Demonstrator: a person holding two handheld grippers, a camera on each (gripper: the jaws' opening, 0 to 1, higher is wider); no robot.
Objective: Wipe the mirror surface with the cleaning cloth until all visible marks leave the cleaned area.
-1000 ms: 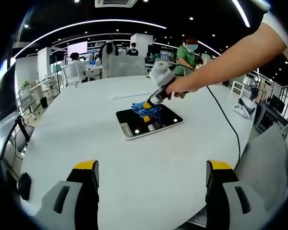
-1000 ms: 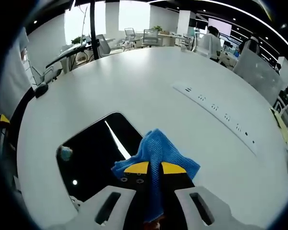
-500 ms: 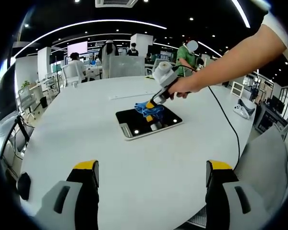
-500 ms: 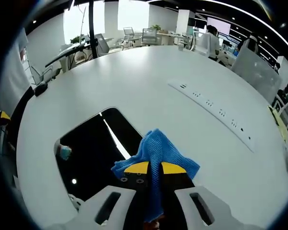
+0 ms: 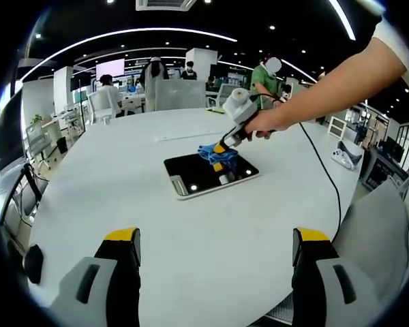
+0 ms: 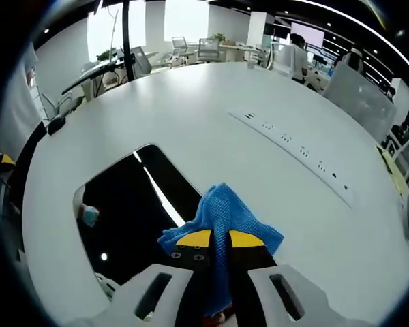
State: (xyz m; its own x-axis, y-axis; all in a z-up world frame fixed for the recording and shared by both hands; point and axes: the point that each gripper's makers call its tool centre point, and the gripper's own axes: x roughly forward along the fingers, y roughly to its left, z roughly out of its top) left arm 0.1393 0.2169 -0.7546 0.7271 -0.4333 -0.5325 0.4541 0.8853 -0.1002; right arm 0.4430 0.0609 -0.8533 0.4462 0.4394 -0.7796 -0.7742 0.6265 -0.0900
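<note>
A dark rectangular mirror with a pale frame lies flat on the white table. In the left gripper view my right gripper presses a blue cleaning cloth onto the mirror's far right part, held by a person's hand. In the right gripper view the right gripper is shut on the blue cloth, over the mirror. The glass reflects ceiling lights. My left gripper hangs open over the table's near edge, well short of the mirror, with nothing between its fingers.
A strip of sockets runs across the table beyond the mirror. A black cable trails from the right gripper over the table. Several people and chairs stand behind the table's far side. A grey chair back is at the right.
The right gripper has slid the cloth toward the mirror's far right edge. The left gripper has not moved.
</note>
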